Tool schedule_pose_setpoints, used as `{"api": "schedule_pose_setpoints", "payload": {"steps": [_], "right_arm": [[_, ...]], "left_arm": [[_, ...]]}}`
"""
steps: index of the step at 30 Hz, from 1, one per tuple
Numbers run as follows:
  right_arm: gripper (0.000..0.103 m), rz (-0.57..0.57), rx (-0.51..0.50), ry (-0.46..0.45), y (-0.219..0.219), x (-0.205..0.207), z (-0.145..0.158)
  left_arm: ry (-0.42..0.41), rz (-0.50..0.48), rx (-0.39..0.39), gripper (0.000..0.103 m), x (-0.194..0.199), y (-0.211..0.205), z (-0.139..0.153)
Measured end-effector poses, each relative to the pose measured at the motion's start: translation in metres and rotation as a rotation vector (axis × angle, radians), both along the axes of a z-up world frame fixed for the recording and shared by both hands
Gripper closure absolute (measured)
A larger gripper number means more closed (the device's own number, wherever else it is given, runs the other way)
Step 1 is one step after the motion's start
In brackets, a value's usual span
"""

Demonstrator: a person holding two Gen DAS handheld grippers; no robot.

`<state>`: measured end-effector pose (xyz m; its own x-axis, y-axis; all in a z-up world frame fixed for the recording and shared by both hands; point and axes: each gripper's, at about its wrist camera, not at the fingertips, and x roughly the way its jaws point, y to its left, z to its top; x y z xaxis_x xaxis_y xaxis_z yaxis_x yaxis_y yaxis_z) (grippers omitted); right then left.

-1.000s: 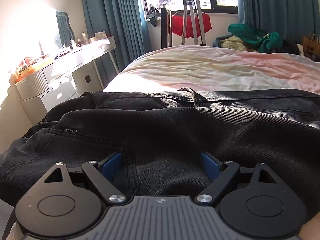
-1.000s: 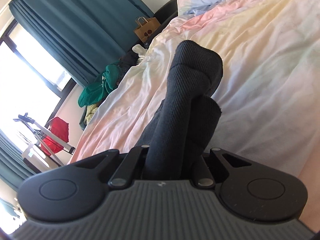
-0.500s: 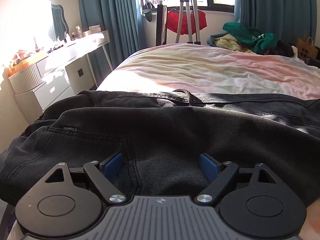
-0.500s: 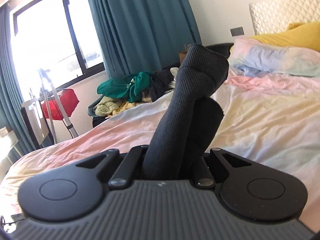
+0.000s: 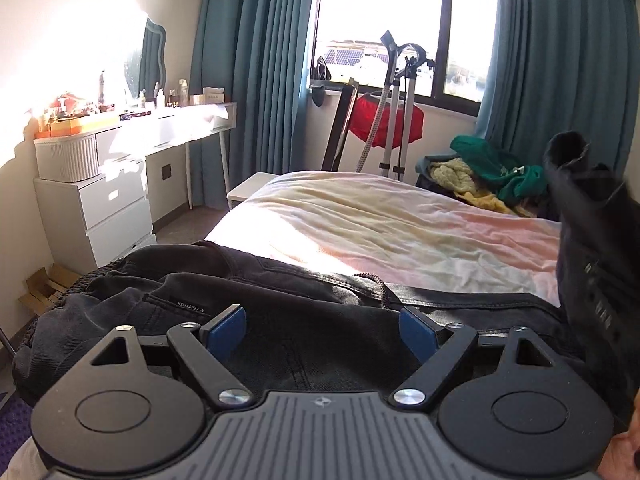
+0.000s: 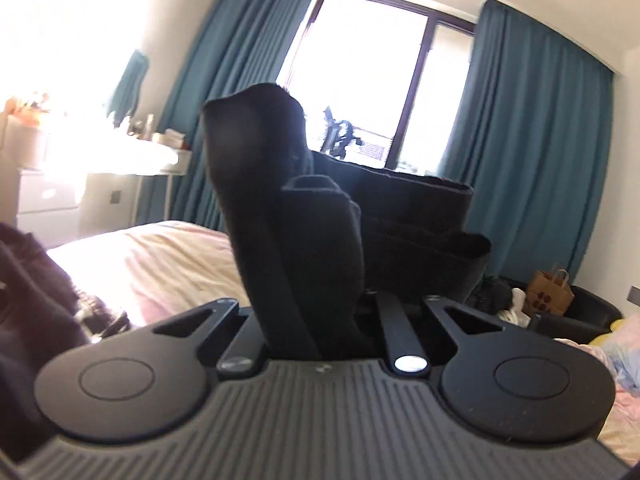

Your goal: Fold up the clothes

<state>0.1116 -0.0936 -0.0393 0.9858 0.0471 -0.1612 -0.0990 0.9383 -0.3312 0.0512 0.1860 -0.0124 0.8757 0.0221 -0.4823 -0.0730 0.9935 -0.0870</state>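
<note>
A black denim garment (image 5: 280,312) lies crumpled on the near edge of the bed (image 5: 380,224). My left gripper (image 5: 322,330) is open, its blue pads (image 5: 226,326) spread just above the garment, holding nothing. My right gripper (image 6: 316,320) is shut on a pair of black socks (image 6: 288,220), which stick up from the jaws; its fingertips are hidden by the fabric. The socks also show at the right edge of the left wrist view (image 5: 588,216). The denim garment shows dark at the left edge of the right wrist view (image 6: 32,280).
A white dresser (image 5: 100,208) and vanity desk stand left of the bed. A clothes steamer stand with a red item (image 5: 386,124) is by the window. A heap of green and yellow clothes (image 5: 488,176) lies past the bed's far side. A brown paper bag (image 6: 548,294) sits at right.
My right gripper has swung round with the socks from facing the pillows to facing the window, and the socks have come into the left wrist view. My left gripper has lifted slightly, still open.
</note>
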Motion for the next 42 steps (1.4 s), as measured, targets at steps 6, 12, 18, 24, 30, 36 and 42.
{"api": "schedule_pose_setpoints", "payload": {"steps": [6,12,18,24,30,36,42], "right_arm": [[0.092,0.131,-0.313,0.182,0.096,-0.019,-0.107],[0.091,0.114,-0.223,0.130,0.096,-0.023,-0.079],[0.087,0.131,-0.142,0.177,0.101,-0.020,-0.092],[0.041,0.207,-0.070,0.204,0.099,-0.032,-0.086],[0.015,0.429,-0.037,0.330,0.077,-0.071,-0.066],[0.015,0.293,0.230,0.310,-0.012,-0.101,-0.050],[0.015,0.038,0.455,0.229,-0.062,-0.068,-0.041]], "left_arm": [[-0.034,0.041,-0.098,0.018,-0.007,0.025,0.011],[-0.045,0.039,-0.112,0.018,-0.003,0.028,0.013],[-0.050,-0.013,-0.135,0.018,-0.004,0.024,0.006],[-0.078,-0.060,-0.128,0.017,-0.006,0.015,0.002],[-0.076,-0.107,-0.071,0.016,-0.006,-0.002,-0.008],[-0.050,-0.155,-0.010,0.015,-0.004,-0.026,-0.027],[-0.040,-0.163,0.082,0.014,-0.004,-0.047,-0.044]]}}
